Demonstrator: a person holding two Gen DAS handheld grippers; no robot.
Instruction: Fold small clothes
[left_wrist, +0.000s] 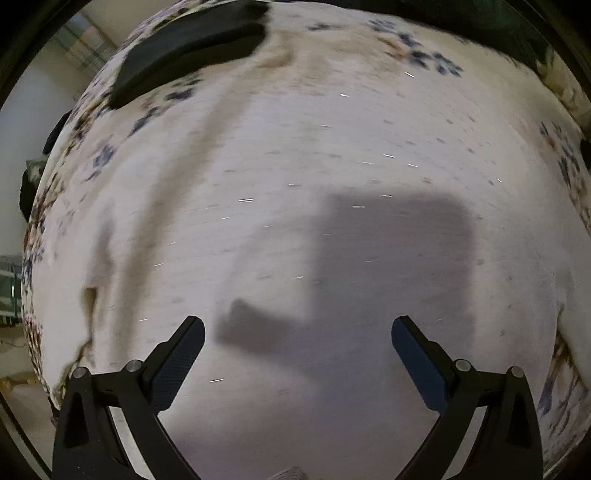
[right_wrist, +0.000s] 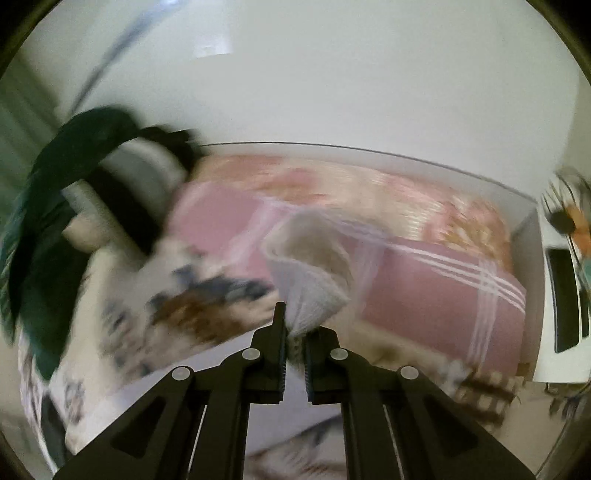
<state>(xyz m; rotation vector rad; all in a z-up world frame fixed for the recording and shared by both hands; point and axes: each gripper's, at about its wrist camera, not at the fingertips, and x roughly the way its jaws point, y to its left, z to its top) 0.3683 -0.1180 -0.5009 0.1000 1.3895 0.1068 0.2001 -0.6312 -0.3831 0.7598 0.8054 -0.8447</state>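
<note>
In the left wrist view a white garment (left_wrist: 295, 192) with small specks lies spread flat over a floral bedsheet (left_wrist: 417, 55). My left gripper (left_wrist: 297, 332) is open and empty just above its near part, jaws wide apart. In the right wrist view my right gripper (right_wrist: 294, 328) is shut on a white ribbed piece of cloth (right_wrist: 310, 273), lifted and hanging open above the jaws. The view is blurred by motion.
A dark folded garment (left_wrist: 192, 48) lies on the sheet at the far left. In the right wrist view there are a pink blanket with white stripes (right_wrist: 424, 291), a dark green garment (right_wrist: 51, 206) at left, a white wall behind and a white cabinet (right_wrist: 561, 295) at right.
</note>
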